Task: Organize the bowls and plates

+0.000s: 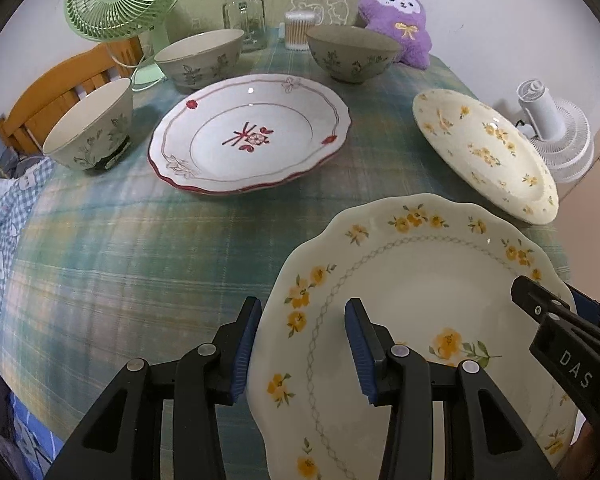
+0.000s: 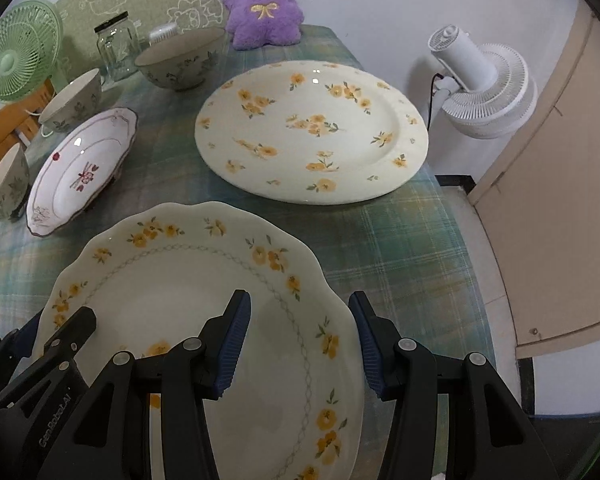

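Left wrist: both jaws astride scalloped plate (image 1: 420,280) (grip unclear); big floral plate (image 1: 492,152) nr.

A: The scalloped plate (image 1: 420,280) runs off the bottom edge in both views, and gripper arms cover part of it.

B: The cotton swab tub (image 2: 163,33) sits mostly behind a bowl (image 2: 180,60). Whether the plate touches the tablecloth (image 1: 120,260) is hidden.
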A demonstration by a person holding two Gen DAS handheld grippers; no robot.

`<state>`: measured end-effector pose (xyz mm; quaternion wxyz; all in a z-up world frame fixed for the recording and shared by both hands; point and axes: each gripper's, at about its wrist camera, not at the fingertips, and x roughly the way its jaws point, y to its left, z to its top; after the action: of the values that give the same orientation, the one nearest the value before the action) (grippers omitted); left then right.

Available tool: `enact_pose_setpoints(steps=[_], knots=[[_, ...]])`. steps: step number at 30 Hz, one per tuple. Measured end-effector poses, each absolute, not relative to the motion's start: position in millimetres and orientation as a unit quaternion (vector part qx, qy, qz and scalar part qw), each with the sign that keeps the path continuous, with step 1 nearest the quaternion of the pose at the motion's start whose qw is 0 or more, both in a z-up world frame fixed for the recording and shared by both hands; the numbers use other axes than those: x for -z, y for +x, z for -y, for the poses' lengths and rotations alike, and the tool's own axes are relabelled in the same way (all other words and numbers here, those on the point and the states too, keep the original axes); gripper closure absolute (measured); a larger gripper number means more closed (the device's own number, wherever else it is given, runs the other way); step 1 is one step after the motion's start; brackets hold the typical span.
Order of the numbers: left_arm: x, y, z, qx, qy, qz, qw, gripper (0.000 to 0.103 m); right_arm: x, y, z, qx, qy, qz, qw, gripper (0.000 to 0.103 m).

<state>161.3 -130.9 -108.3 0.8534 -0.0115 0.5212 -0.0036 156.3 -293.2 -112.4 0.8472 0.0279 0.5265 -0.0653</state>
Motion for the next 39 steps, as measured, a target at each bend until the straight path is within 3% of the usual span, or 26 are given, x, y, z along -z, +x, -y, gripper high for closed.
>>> enact_pose_setpoints(steps=[8,13,15,18,39], knots=[[115.1,168.8,133.6,-0.011,-0.015,-0.516,0.856,0.057,127.5,165.7,298.6,0.048,0.037,-0.541,0.839,0.048],[113.9,168.1,134.0,-0.018,-0.019,-0.520,0.854,0.055,130.0,169.0,298.7,0.020,0.042,-0.552,0.832,0.040],[109.9,165.9,135.9,-0.017,-0.017,-0.517,0.856,0.040,124.6,169.4,297.5,0.013,0.036,-0.547,0.836,0.030],[100.7,161.8,141.7,-0.015,-0.008,-0.512,0.859,0.029,109.2,167.7,297.2,0.005,0.030,-0.531,0.847,0.024],[23.7,184.8,161.4,0.067,-0.008,-0.430,0.900,0.024,11.6,159.1,321.3,0.069,0.066,-0.434,0.896,0.024]])
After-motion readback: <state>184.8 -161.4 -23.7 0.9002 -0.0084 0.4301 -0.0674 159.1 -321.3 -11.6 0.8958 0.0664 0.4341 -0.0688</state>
